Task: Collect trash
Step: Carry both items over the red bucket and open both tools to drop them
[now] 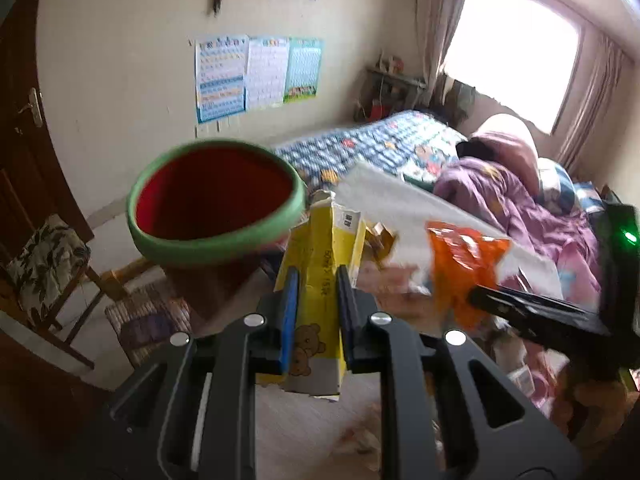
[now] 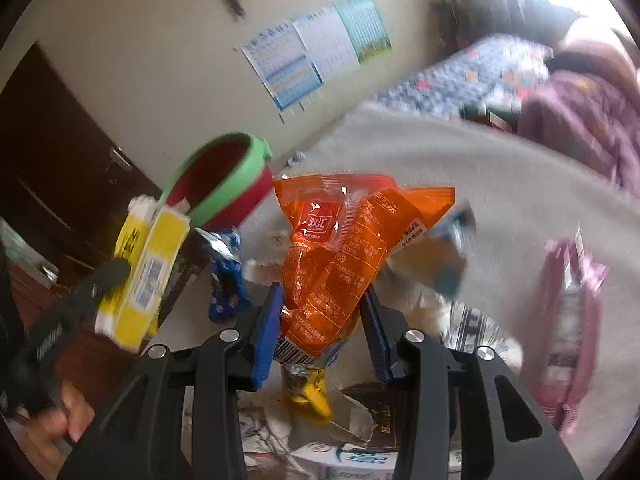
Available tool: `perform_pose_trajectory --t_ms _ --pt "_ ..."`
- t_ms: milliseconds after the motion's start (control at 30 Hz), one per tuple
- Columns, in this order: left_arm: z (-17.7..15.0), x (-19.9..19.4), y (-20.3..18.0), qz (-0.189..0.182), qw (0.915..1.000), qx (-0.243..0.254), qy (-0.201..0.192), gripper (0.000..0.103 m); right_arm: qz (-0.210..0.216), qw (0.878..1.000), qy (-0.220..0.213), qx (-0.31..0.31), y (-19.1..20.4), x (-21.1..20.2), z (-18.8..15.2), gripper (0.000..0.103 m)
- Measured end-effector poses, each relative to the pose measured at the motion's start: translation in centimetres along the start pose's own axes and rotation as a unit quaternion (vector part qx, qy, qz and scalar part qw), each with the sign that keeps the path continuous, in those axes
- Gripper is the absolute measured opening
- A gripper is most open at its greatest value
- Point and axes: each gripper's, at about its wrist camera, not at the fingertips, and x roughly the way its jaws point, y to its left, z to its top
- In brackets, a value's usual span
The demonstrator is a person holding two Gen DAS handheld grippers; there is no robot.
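Trouble could come first from the right gripper: its blue pads sit on either side of the orange wrapper, but in the right wrist view I cannot tell whether they press it, since the wrapper bulges loosely between jaws that are only partly drawn in. A thin crinkled film like that could slide out, in my judgement, and drop back among the scraps on the table below the gripper. The left gripper is pressed together on a yellow carton, pinching it near its lower end, so the tall top could swing. The bin, red inside with a green rim, hangs ahead and to the left of that carton. Its mouth is tilted, so a release too early could send the carton off the rim. Both grippers crowd close together, and a bump could knock either piece loose.
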Motion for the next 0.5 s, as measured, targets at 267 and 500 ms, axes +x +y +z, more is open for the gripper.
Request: perform_pose_trajectory --t_ms 267,500 --pt "4.0 1.7 5.5 0.031 0.9990 -0.015 -0.027 0.018 0.003 0.998 -0.052 -0.031 4.1 -1.6 3.8 0.038" --pt "5.7 5.2 10.1 0.054 0.9980 -0.032 -0.007 0.018 0.085 0.994 -0.047 -0.040 8.9 3.2 8.4 0.039"
